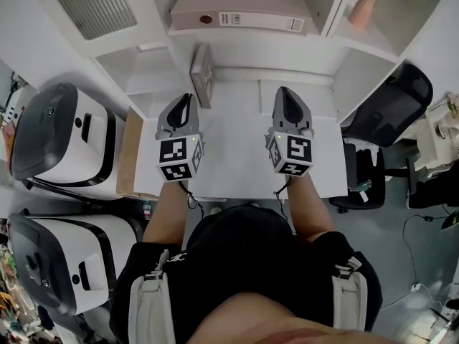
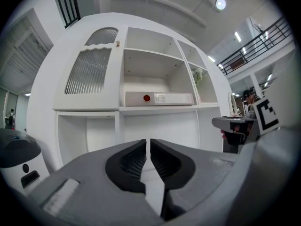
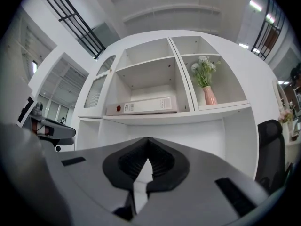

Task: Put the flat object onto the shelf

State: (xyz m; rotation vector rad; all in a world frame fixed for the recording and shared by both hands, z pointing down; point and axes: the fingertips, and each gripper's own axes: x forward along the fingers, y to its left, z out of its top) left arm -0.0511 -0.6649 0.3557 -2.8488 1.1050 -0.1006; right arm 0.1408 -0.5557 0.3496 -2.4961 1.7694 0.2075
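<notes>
Closest in, the person's black top (image 1: 251, 256) filled the lower head view. Beyond it, the left gripper (image 1: 186, 100) and right gripper (image 1: 284, 93) hung over the middle of the white desktop (image 1: 237, 170), each with its jaws closed together on nothing. A pale grey flat ring binder (image 1: 237, 18) lay on the white shelf (image 1: 244, 43) above, so the placing looked finished. A thin grey panel (image 1: 202, 74) stood near the desktop's back edge, left of centre. What it was could not be made out.
</notes>
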